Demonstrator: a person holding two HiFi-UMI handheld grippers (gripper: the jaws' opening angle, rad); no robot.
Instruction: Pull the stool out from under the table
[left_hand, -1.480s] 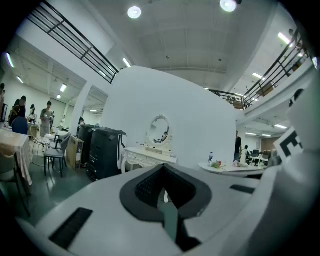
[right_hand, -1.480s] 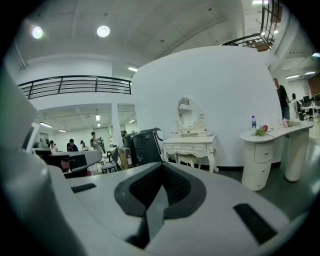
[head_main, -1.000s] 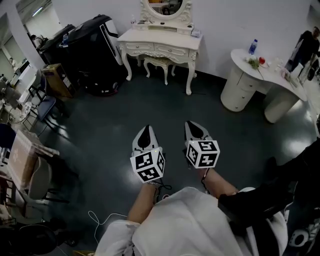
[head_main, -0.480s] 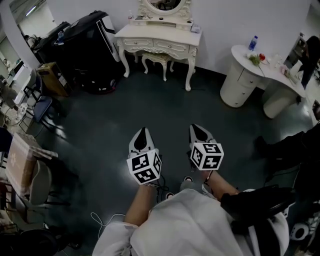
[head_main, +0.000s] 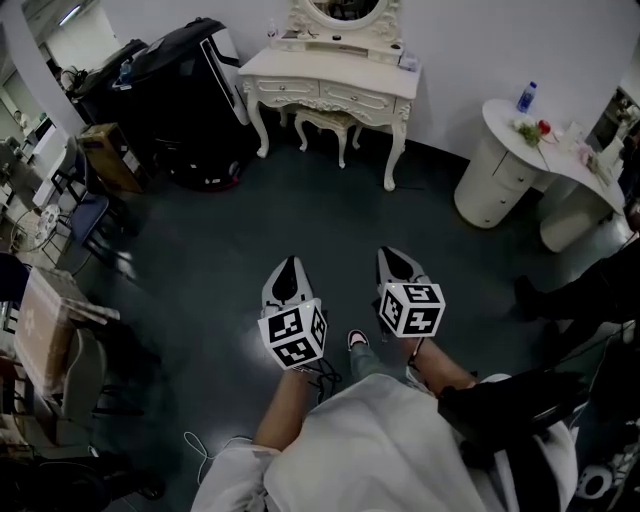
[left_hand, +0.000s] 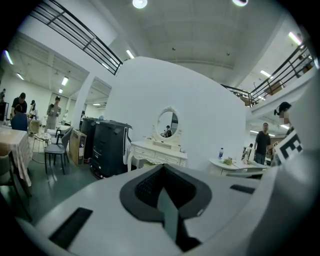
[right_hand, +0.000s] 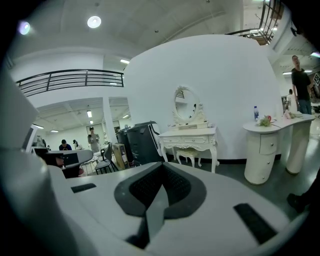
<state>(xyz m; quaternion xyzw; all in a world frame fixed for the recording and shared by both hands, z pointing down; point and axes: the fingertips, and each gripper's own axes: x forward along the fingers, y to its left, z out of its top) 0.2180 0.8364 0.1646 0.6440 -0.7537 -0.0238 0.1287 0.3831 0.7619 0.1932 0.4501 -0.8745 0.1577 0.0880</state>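
The carved stool (head_main: 325, 121), tucked under the far bench (head_main: 300, 72), looks rigid and fairly light; grip its near seat rim. Both left tongs (head_main: 288, 270) and right tongs (head_main: 398, 262) are closed, empty.

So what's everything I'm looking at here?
table: one, white, against the far wall
mirror: one, oval, white frame, on the table
stool: one, white, tucked under the table
cabinet: one, black, left of the table
box: one, brown, left of the cabinet
counter: one, white, curved, far right
bottle: one, blue, on the counter
cable: one, white, on the dark floor
bystanders: several, far back of the hall
left tongs: one, white and black, shut, empty
right tongs: one, white and black, shut, empty
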